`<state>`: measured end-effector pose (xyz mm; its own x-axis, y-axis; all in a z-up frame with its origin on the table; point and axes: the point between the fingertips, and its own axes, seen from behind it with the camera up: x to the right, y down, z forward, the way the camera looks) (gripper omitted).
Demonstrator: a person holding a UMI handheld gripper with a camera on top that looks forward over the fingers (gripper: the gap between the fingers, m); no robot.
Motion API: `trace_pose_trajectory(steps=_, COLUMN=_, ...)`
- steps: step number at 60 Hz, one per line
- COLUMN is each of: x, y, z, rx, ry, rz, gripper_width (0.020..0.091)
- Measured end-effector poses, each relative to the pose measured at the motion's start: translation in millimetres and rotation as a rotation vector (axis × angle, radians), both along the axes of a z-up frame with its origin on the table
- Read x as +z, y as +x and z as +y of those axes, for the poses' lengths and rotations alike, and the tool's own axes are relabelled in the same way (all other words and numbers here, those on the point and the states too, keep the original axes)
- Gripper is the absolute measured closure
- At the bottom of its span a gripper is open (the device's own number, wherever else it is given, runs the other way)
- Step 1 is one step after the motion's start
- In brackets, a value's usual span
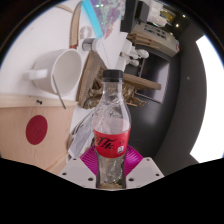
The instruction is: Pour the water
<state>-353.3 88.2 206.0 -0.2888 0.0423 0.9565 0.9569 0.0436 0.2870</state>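
Bottle (111, 125) sits upright between the jaws of the gripper (111, 168), which pinch its lower body, magenta pads (99, 158) pressed to either side. It is a clear plastic bottle with a red label and a dark cap still on; its contents cannot be made out. A white mug (60, 72) stands beyond it, up and to the left, its opening turned toward the camera; nothing shows inside. Judged step: carrying the bottle toward the mug. Next move calls for aligning the neck over the rim, then tilting; the fitted cap would block flow.
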Motion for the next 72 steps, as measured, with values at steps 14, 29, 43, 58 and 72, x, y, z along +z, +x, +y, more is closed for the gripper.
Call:
trace_pose_trajectory(steps=14, x=6.2, y=7.0, z=-15.4, rx=-0.130, ry=-0.181, rz=0.786, gripper_width=0.0820)
trace_pose_trajectory(steps=29, x=-45.5, y=3.1, z=-24.1, rx=-0.215, ry=-0.380, rz=1.478, gripper_width=0.0820)
trace_pose_trajectory(steps=43, x=-106.4, y=1.0, z=-21.3, rx=-0.251, ry=-0.447, rz=1.677, gripper_width=0.0819)
trace_pose_trajectory(steps=58, x=-124.5, y=11.9, z=-18.8, rx=-0.252, ry=-0.401, rz=1.719, gripper_width=0.0777)
trace_pose_trajectory(steps=72, x=-115.9, y=22.4, z=-37.6, rx=-0.315, ry=-0.430, rz=1.760, gripper_width=0.0253)
